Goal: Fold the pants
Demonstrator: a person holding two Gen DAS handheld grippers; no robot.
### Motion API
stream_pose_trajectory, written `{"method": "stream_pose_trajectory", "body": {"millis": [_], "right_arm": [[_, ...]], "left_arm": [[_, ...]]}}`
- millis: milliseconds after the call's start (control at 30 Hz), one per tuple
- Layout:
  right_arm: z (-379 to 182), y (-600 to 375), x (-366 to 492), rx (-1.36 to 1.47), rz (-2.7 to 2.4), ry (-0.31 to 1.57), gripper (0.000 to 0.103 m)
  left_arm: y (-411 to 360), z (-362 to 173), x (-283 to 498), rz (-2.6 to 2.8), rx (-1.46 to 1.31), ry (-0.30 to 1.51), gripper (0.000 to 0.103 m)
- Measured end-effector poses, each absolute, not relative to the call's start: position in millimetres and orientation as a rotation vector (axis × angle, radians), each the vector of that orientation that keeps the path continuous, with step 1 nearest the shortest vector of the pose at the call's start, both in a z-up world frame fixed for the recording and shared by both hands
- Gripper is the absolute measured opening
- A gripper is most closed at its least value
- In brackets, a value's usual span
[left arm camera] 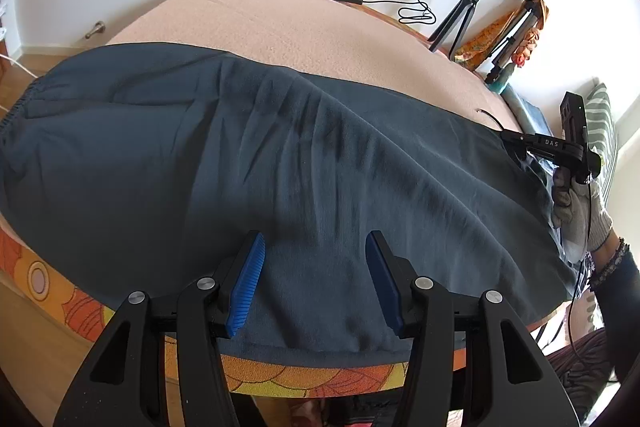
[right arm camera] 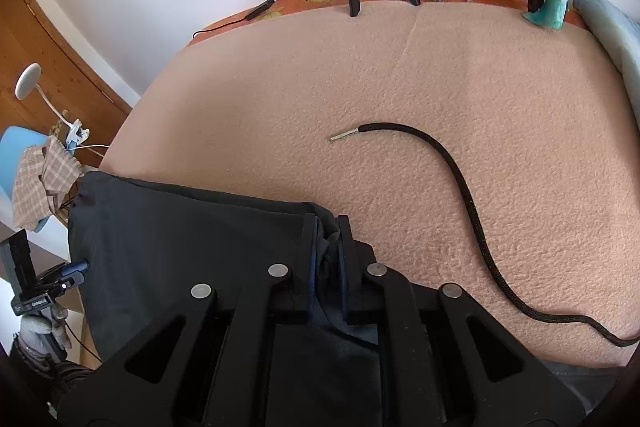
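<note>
Across the pink blanket (left arm camera: 280, 39) lie the pants (left arm camera: 240, 147); my right gripper (right arm camera: 329, 251) pinches the waist end, my left gripper (left arm camera: 316, 283) hovers spread over the hem (ungripped). Next, I'd clamp, then fold.

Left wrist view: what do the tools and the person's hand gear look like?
The left tool has black angular linkage arms with round silver pivot pins and ribbed blue pads. The right tool is black, with "DAS" in white and a thin black cable trailing down. The hand holding it wears a light knit glove, beaded bracelets and a dark sleeve.
</note>
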State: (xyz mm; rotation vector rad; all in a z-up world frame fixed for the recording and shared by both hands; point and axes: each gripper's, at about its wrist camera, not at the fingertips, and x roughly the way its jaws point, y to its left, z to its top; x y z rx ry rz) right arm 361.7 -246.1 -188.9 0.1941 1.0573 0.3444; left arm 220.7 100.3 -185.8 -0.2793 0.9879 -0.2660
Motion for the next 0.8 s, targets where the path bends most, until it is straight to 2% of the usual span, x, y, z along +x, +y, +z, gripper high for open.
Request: {"method": "stream_pose_trajectory", "body": {"millis": [267, 367, 433, 500, 800], "right_arm": [[-181, -243, 369, 0.121, 0.259, 1.026, 0.007], [-179, -241, 368, 0.14, 0.261, 1.051, 0.017], [-171, -240, 363, 0.151, 0.261, 1.028, 0.039], [-160, -239, 356, 0.146, 0.261, 0.999, 0.046], [-117, -233, 309, 0.159, 0.296, 0.937, 0.047]], "left_arm": [[111, -186, 219, -0.268, -0.331, 0.987, 0.051], [131, -179, 214, -0.218, -0.393, 0.955, 0.051], [151, -171, 209, -0.179, -0.454, 0.914, 0.052], [175, -165, 202, -0.139, -0.521, 0.878, 0.052], [290, -149, 177, 0.051, -0.725, 0.766, 0.053]]}}
